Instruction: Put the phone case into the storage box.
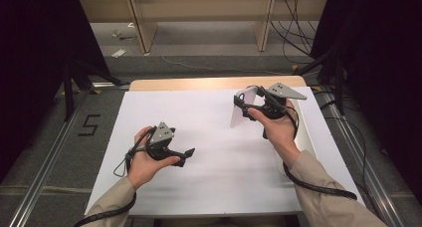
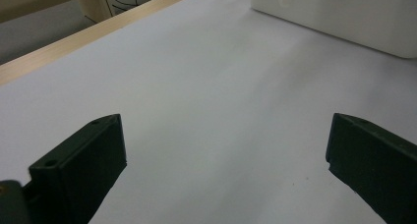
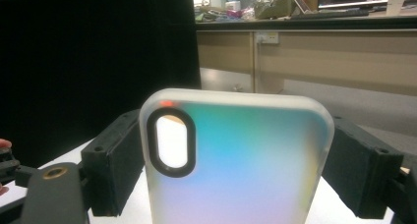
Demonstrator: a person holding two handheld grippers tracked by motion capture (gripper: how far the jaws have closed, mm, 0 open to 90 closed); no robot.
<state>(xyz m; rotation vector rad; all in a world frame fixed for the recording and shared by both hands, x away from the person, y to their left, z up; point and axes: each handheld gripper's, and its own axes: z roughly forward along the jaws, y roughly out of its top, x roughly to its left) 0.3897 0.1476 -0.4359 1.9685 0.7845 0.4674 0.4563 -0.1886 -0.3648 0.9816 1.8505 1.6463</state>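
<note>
Above the white table (image 1: pixel 214 187), right tongs (image 1: pixel 244 106) clamp a phone case (image 3: pixel 236 160); left tongs (image 1: pixel 185 156) gape empty.

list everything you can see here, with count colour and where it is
phone case: 1, frosted translucent with a teal-to-lilac sheen, dark-rimmed oval camera cutout, held upright between the right gripper's jaws above the table's far right
white sheet: 1, white, covers the table top
table: 1, light wood, edge showing at the far side
white block: 1, white, on the sheet ahead of the left gripper
wooden shelving: 1, light wood, beyond the table
left gripper: 1, black, jaws open, low over the sheet's left
right gripper: 1, black, closed on the case
hands: 2, beige sleeves, from the bottom edge
</note>
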